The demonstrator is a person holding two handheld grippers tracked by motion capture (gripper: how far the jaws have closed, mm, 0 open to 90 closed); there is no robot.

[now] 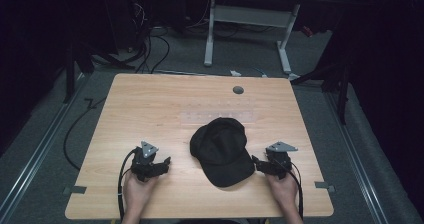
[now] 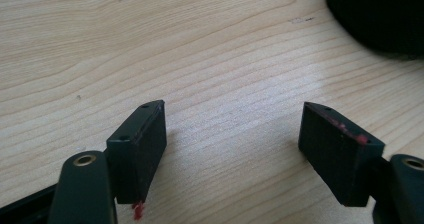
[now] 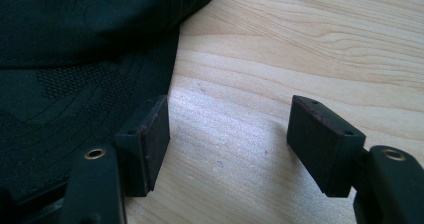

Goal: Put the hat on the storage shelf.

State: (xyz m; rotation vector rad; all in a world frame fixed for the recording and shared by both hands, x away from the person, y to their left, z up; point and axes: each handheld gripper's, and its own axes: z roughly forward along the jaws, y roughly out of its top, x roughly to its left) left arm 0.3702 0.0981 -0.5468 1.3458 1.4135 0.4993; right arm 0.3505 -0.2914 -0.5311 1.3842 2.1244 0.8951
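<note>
A black cap (image 1: 222,150) lies on the wooden table (image 1: 150,104), its brim toward the near edge. My left gripper (image 1: 165,162) rests to the cap's left, a short gap away, and stands open; in the left gripper view its jaws frame bare wood (image 2: 232,129), with the cap (image 2: 380,14) at the upper right. My right gripper (image 1: 256,163) sits at the brim's right edge, open. In the right gripper view (image 3: 227,139) the cap's brim (image 3: 75,99) lies beside and under the left jaw, and only wood is between the jaws.
A small grey round disc (image 1: 238,90) sits near the table's far edge. A faint clear strip (image 1: 217,111) lies on the wood behind the cap. Beyond the table stand a white desk frame (image 1: 247,19) and cables on the floor.
</note>
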